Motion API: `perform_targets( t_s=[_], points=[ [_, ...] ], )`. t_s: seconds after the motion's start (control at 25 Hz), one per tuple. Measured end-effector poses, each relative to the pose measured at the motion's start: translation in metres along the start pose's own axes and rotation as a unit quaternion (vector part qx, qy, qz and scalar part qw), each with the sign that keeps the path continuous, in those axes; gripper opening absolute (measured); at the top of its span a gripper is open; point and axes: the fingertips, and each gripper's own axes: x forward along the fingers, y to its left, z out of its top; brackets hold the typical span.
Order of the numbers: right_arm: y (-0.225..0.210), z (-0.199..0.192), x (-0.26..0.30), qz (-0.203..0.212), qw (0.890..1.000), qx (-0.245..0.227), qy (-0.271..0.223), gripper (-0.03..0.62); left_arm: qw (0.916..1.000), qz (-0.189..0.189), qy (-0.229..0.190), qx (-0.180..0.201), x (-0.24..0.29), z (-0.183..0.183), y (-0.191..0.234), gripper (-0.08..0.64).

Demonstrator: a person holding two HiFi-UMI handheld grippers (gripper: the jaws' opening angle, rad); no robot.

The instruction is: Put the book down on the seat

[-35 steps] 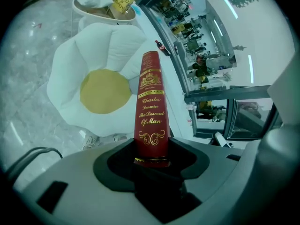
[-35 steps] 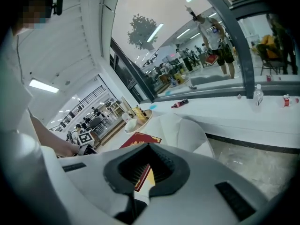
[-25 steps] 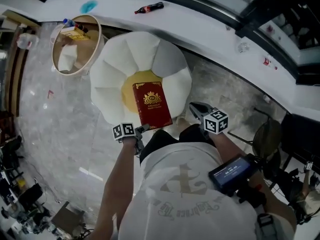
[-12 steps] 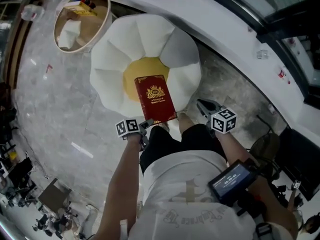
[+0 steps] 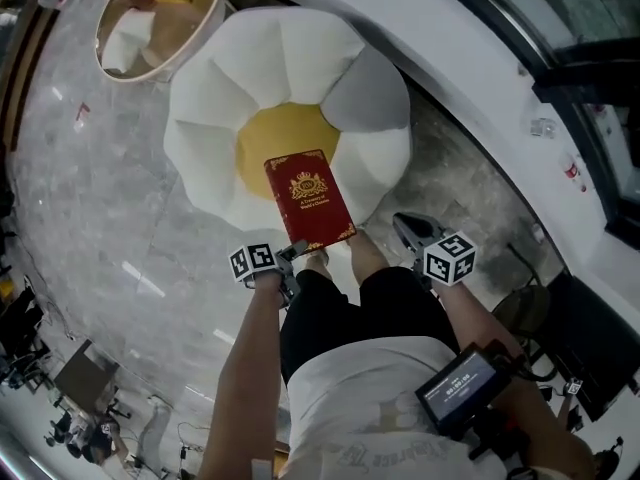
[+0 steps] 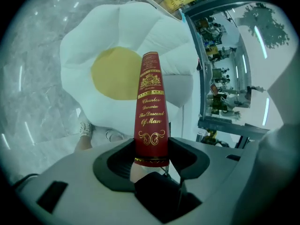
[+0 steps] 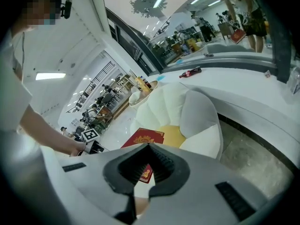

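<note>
A red hardback book (image 5: 308,200) with gold print lies flat in the air over the near edge of the seat (image 5: 200,158). The seat is a white flower-shaped cushion with a yellow centre (image 5: 285,136). My left gripper (image 5: 290,256) is shut on the book's near end. In the left gripper view the book's spine (image 6: 151,107) stands between the jaws of that gripper (image 6: 151,149), pointing at the yellow centre (image 6: 112,74). My right gripper (image 5: 408,228) hangs to the right of the book, shut and holding nothing. Past the right gripper (image 7: 149,146) lie the book (image 7: 146,138) and the seat (image 7: 197,116).
A round wooden basket (image 5: 205,23) with boxes in it stands on the marble floor (image 5: 90,198) at the far left. A white curved ledge (image 5: 480,78) runs behind the seat, with a dark bottle (image 7: 190,72) on it. The person's legs (image 5: 375,268) are just in front of the seat.
The view has drawn closer to the seat, which now looks larger and sits higher in frame. The book stays held in the left gripper over the seat's near edge. The right gripper has barely moved.
</note>
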Motion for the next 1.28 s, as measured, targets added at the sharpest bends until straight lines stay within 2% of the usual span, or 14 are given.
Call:
perform_targets(
  t_s=[0.2,0.36,0.56,0.84,0.96,1.12,1.28],
  points=[
    [-0.005,0.001,0.018,0.004,1.0,-0.013,0.007,0.014,0.9977,-0.041,-0.016,-0.051,0.029,0.013,0.006,0.232],
    [-0.014,0.012,0.025,0.004,1.0,-0.023,0.001,0.014,0.9914,-0.069,-0.038,-0.104,0.056,0.021,0.009,0.232],
    [-0.022,0.021,0.034,0.005,1.0,-0.024,-0.005,0.014,0.9837,-0.092,-0.06,-0.142,0.084,0.035,0.015,0.233],
    [-0.032,0.01,0.047,0.004,1.0,-0.021,0.008,0.014,0.9648,-0.154,-0.131,-0.168,0.109,0.063,0.013,0.233],
    [-0.042,0.005,0.052,-0.002,1.0,-0.014,0.01,0.014,0.9559,-0.178,-0.142,-0.185,0.124,0.066,0.007,0.233],
    [-0.057,0.005,0.063,-0.004,1.0,-0.007,0.007,0.014,0.9476,-0.189,-0.155,-0.206,0.146,0.074,0.007,0.233],
    [-0.06,0.003,0.071,-0.002,1.0,-0.004,0.006,0.014,0.9379,-0.212,-0.19,-0.199,0.154,0.085,0.009,0.233]
  ],
)
